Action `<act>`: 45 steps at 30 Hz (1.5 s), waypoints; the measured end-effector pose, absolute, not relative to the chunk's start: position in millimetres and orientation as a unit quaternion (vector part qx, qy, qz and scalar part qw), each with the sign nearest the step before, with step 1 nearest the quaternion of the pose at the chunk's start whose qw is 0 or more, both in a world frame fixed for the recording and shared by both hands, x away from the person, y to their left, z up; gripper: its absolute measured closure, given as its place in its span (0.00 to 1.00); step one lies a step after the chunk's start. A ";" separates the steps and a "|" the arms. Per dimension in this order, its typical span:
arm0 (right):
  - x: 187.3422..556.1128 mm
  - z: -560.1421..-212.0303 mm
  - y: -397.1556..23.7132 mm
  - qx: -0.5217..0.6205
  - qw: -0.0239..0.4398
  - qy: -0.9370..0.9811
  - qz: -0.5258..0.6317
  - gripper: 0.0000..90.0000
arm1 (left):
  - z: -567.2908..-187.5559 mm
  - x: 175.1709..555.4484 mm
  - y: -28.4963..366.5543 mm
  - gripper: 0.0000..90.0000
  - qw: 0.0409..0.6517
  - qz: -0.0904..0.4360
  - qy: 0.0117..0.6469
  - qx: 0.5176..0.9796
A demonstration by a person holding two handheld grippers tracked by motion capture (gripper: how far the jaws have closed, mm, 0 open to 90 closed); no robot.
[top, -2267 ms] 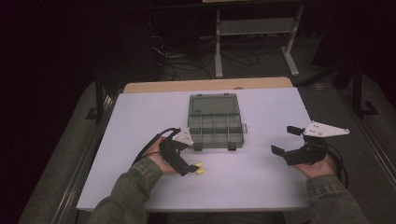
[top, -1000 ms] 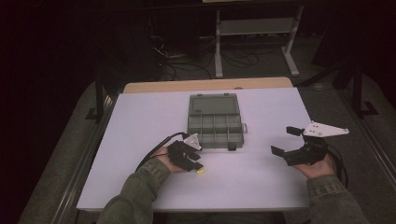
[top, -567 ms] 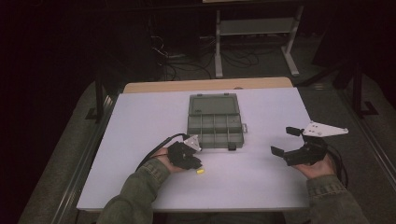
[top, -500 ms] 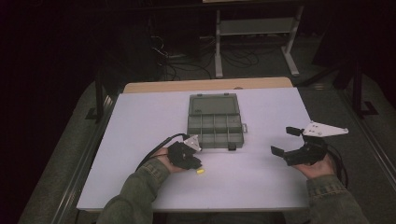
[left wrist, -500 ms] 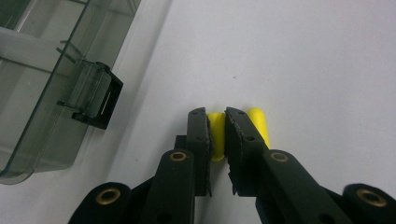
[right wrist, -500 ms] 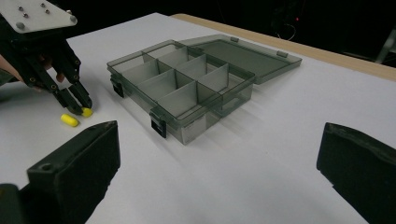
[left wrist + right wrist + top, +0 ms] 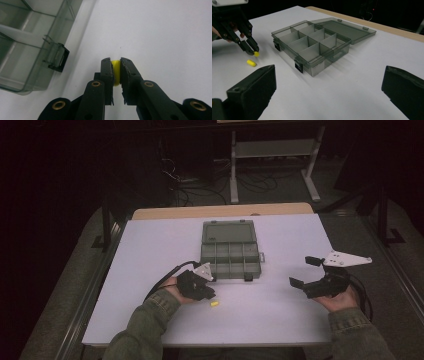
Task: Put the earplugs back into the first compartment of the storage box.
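- Left hand-held gripper [image 7: 209,293], high view: lay low on the white desk [image 7: 150,250] just in front of the grey compartment box [image 7: 230,257], with a yellow earplug [image 7: 214,304] loose on the desk just beside its tip. Right hand-held gripper [image 7: 304,271] held well apart to the right, jaws spread wide, empty.
- Left gripper view: jaws clamped together on a second yellow plug [image 7: 115,72], pinched between the pads right at the desk surface; box latch [image 7: 58,58] close by to the left. Judged as grasped but not yet carried over.
- Right gripper view: own jaws far apart, nothing between them. Box [image 7: 312,47] seen with lid [image 7: 344,27] folded back flat and all compartments apparently bare. Left hand-held gripper [image 7: 253,52] farther off, gripping its plug, the loose one [image 7: 251,63] lying near it.
- Left to do, by judgement: both plugs into the box. Near wall of the box to be cleared on the way; nothing else in the path.
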State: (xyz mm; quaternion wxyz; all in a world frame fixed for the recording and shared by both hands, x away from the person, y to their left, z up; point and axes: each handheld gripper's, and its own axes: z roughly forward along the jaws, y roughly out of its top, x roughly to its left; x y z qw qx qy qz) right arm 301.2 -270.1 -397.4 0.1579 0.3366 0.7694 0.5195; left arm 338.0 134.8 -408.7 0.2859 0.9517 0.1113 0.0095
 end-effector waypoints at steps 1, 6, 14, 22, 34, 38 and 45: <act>301.1 -397.4 -270.2 0.337 0.158 0.769 0.520 0.00 | -406.9 338.4 135.1 0.90 0.286 0.012 0.110 0.952; 300.7 -397.1 -270.7 0.336 0.158 0.768 0.521 0.00 | -400.9 340.0 138.6 0.90 0.290 0.012 0.110 0.951; 300.6 -397.1 -270.8 0.337 0.157 0.768 0.521 0.00 | -385.0 343.0 142.6 0.90 0.292 0.021 0.103 0.951; 300.6 -396.8 -271.2 0.338 0.157 0.767 0.523 0.00 | -367.3 353.3 145.2 0.90 0.291 0.025 0.100 0.951; 300.5 -396.6 -271.4 0.336 0.159 0.767 0.524 0.00 | -343.0 371.9 145.4 0.90 0.285 0.043 0.105 0.952; 300.6 -396.8 -270.9 0.336 0.158 0.768 0.522 0.00 | -335.1 380.2 147.9 0.90 0.290 0.050 0.113 0.949; 300.7 -396.9 -271.0 0.337 0.160 0.768 0.521 0.00 | -320.6 390.0 151.7 0.91 0.290 0.063 0.120 0.947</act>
